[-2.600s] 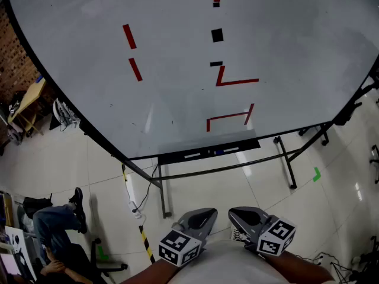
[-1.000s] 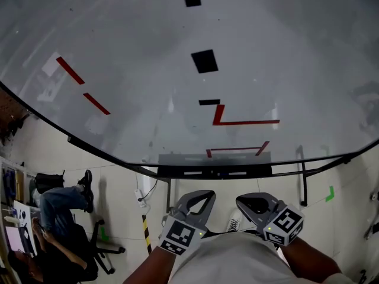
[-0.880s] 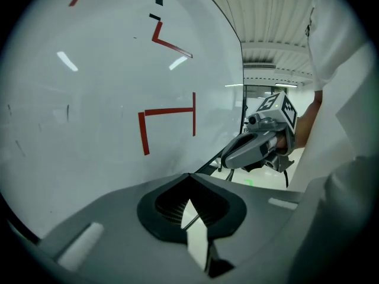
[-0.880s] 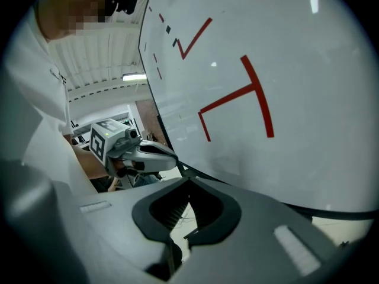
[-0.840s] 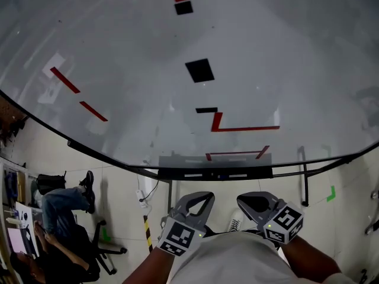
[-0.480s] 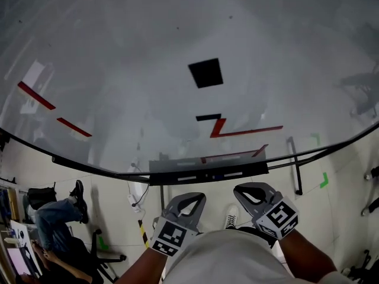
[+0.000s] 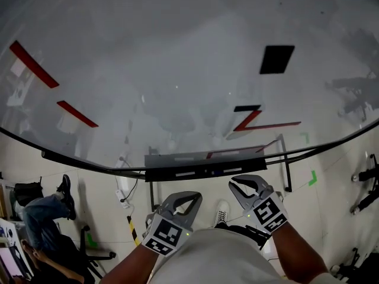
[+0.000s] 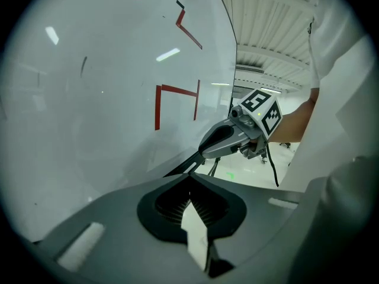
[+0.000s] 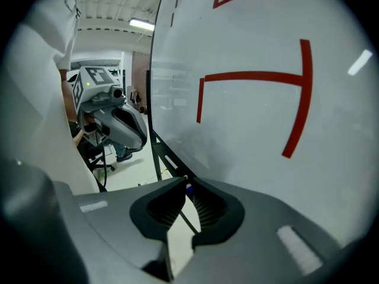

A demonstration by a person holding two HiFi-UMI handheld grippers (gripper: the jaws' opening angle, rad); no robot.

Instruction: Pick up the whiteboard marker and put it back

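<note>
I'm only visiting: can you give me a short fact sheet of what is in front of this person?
Board: whiteboard, with red lines and black squares
Tray: dark ledge under the board, contents too small to name
Left gripper: close to the body, fingers shut, empty
Right gripper: close to the body, fingers shut, empty
Stage: nothing picked up yet

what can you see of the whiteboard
The whiteboard is a large, glossy white panel with a thin black edge, standing upright on a black metal stand. Red line marks and a black square sit on its face. A black tray runs under its lower edge.
</note>
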